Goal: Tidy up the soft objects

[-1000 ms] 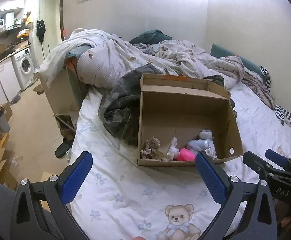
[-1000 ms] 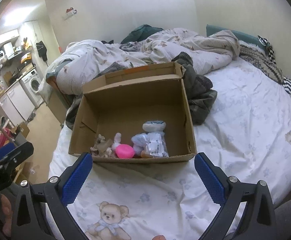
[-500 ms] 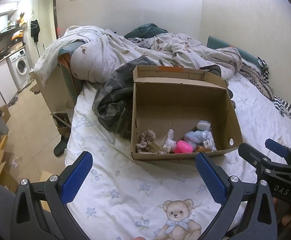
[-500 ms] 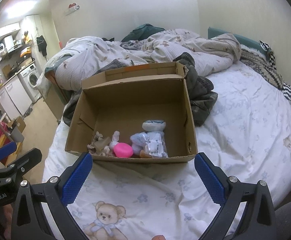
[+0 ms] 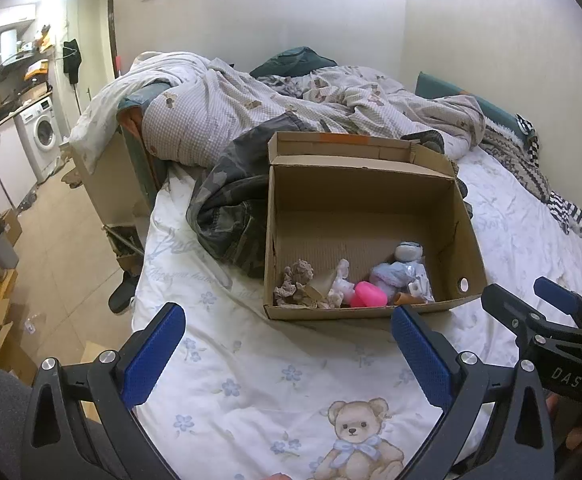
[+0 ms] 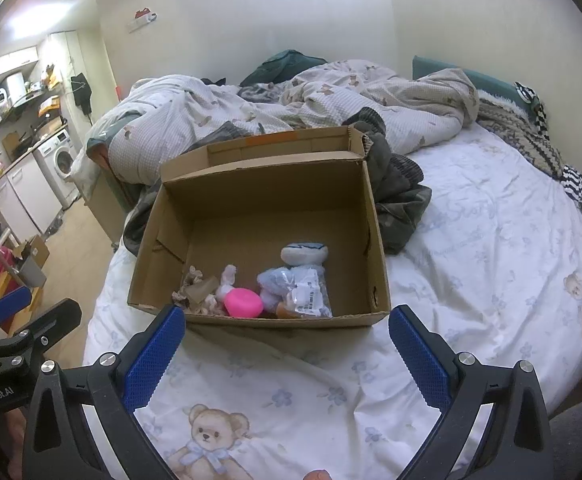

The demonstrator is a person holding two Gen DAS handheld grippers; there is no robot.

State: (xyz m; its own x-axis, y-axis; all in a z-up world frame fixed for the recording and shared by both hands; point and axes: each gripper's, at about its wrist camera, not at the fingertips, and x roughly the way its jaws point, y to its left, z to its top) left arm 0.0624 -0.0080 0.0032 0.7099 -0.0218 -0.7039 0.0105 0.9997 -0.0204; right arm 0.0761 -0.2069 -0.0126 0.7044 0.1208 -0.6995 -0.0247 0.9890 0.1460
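Near the bedsheet's (image 6: pixel 471 240) front edge, a corrugated cardboard box (image 6: pixel 375 216) holds plush toys (image 6: pixel 279 280) and a smooth pink oval (image 6: pixel 243 302); left gripper (image 5: pixel 287 350) and right gripper (image 6: pixel 287 350) gape wide, empty

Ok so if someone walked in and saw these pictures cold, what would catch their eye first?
Probably the open brown cardboard box in the middle of the bed, with a bright pink rounded toy among small soft toys bunched along its near wall. Next, the teddy bear print on the white floral bedsheet in front of it, framed by the open blue-padded right hand-held gripper. Behind the box lies a rumpled checked duvet.
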